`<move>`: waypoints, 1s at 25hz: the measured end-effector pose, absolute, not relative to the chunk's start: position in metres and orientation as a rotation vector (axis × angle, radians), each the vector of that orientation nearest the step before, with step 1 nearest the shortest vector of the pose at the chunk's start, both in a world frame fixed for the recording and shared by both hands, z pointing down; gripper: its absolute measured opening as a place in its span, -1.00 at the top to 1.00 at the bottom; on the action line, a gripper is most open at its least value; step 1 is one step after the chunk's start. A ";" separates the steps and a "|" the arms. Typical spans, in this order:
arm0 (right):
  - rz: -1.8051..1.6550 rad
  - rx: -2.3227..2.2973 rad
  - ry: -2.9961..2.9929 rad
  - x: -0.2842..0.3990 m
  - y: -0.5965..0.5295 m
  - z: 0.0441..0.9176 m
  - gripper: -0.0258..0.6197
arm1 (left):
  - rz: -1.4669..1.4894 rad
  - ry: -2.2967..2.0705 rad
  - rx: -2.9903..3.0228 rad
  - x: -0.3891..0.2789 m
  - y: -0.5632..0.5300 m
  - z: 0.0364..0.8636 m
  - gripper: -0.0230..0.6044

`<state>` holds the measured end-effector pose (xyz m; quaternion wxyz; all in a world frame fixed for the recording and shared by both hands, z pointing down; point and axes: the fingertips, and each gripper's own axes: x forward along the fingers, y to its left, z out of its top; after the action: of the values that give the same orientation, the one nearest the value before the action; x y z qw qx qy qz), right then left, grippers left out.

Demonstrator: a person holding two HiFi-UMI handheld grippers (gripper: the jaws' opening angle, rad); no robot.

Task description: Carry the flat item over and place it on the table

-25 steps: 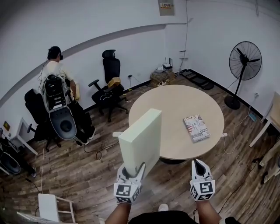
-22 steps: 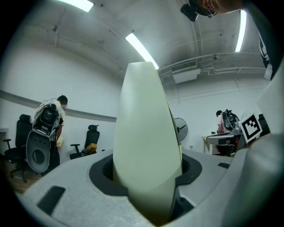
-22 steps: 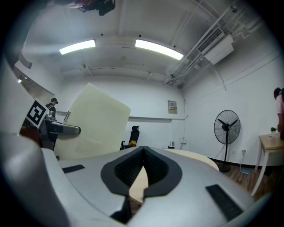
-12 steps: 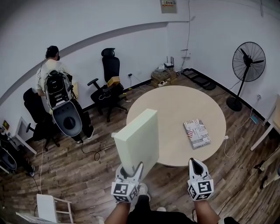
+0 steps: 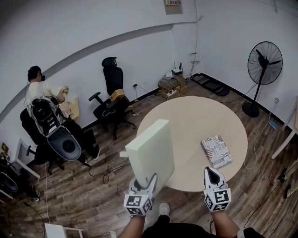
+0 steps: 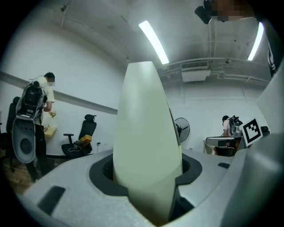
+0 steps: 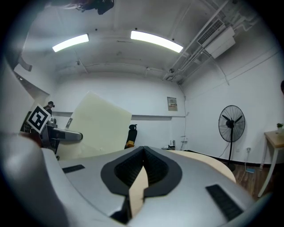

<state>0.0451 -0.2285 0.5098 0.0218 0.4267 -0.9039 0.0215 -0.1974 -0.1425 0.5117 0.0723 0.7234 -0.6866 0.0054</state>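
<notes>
Lower centre, the left gripper [image 5: 145,182] clamps the pale flat panel [image 5: 151,149] upright, its bottom edge buried between the jaws, hiding the round table's [image 5: 195,116] left rim. The right gripper [image 5: 212,171] is closed and empty.

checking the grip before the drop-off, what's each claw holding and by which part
The left claw clamps the pale flat slab by its lower edge. The right claw is shut and empty.

The red-and-white printed book [image 5: 216,151] lying on the round beige table [image 5: 195,116] bears large letters, with only "UST" roughly legible. The small framed wall sign [image 5: 172,6] is too small to read.
</notes>
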 end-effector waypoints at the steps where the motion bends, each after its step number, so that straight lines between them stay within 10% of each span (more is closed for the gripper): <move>1: 0.076 1.335 -2.795 0.040 -0.238 0.509 0.93 | 0.019 -2.044 2.181 -0.203 -0.154 0.513 0.14; 25: 0.009 1.465 -2.699 -0.009 -0.406 0.488 0.93 | -0.053 -1.579 2.198 -0.250 -0.346 0.549 0.14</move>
<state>-0.0091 -0.4057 0.4876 0.0352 0.4768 -0.8783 0.0028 -0.2501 -0.3461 0.5492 0.2155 0.7928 -0.5697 -0.0190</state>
